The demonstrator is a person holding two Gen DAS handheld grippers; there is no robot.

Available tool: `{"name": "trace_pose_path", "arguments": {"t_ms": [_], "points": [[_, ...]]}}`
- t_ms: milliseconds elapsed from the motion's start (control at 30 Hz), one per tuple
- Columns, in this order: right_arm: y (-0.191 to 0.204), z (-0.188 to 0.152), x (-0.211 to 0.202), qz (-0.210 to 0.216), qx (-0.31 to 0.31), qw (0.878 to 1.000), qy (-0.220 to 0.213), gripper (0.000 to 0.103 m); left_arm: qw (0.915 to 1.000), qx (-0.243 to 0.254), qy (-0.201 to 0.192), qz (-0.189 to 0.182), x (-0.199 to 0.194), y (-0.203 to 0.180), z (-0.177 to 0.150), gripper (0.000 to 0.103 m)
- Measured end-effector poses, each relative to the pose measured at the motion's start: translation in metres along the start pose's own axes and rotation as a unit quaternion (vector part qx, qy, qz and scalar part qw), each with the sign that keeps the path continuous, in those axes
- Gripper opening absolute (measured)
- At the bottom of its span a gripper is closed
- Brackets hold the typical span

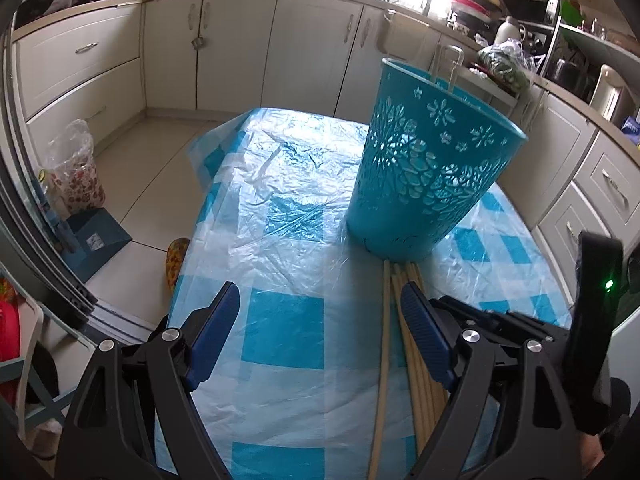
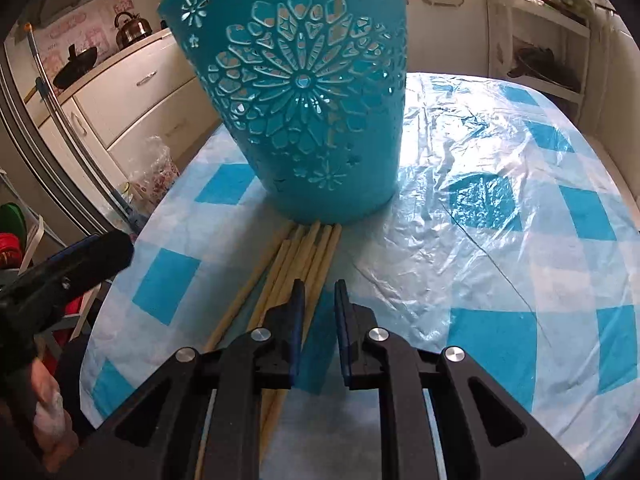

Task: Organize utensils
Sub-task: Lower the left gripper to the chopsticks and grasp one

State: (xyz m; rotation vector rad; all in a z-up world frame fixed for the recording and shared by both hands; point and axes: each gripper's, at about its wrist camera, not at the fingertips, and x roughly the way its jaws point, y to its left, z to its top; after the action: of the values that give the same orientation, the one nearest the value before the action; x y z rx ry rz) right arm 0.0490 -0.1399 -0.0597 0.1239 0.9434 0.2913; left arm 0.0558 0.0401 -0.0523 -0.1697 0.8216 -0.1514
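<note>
L fingers (image 1: pixel 320 312) wide apart, R fingers (image 2: pixel 320 304) barely apart, empty, over blue-check plastic-covered table (image 1: pixel 280 320) w/ kitchen cabinets (image 1: pixel 236 48) behind.

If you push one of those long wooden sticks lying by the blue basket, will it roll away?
Probably a little. The wooden sticks look round and smooth, so one could roll sideways on the slick plastic table cover. They look thin and stiff, likely light. The blue basket stands at their tips, so it may stop them sliding forward.
</note>
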Motion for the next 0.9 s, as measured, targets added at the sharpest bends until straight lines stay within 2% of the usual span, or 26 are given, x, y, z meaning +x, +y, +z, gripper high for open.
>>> {"name": "trace_pose_path", "arguments": {"t_ms": [133,333,500,633,800,900], "points": [[-0.007,-0.005,-0.001,-0.006,-0.014,1.0,0.009,0.013,0.9997,0.015,0.016,0.002,0.011,-0.005,0.001,0.079],[-0.01,-0.009,-0.009,-0.036,-0.085,0.995,0.042,0.011,0.9954,0.078,0.056,0.007,0.045,-0.03,0.002,0.079],[-0.032,-0.021,-0.021,-0.016,-0.061,0.997,0.041,0.011,0.9871,0.128,0.093,0.025,0.075,-0.047,0.005,0.079],[-0.034,-0.02,-0.021,-0.005,-0.045,0.998,0.033,0.011,0.9838,0.144,0.102,0.032,0.083,-0.05,0.01,0.075],[-0.034,-0.016,-0.019,0.002,-0.038,0.999,0.027,0.011,0.9829,0.15,0.105,0.021,0.084,-0.054,0.017,0.06],[-0.034,-0.014,-0.017,0.003,-0.034,0.999,0.022,0.011,0.9815,0.162,0.102,0.008,0.087,-0.062,0.021,0.038]]}}
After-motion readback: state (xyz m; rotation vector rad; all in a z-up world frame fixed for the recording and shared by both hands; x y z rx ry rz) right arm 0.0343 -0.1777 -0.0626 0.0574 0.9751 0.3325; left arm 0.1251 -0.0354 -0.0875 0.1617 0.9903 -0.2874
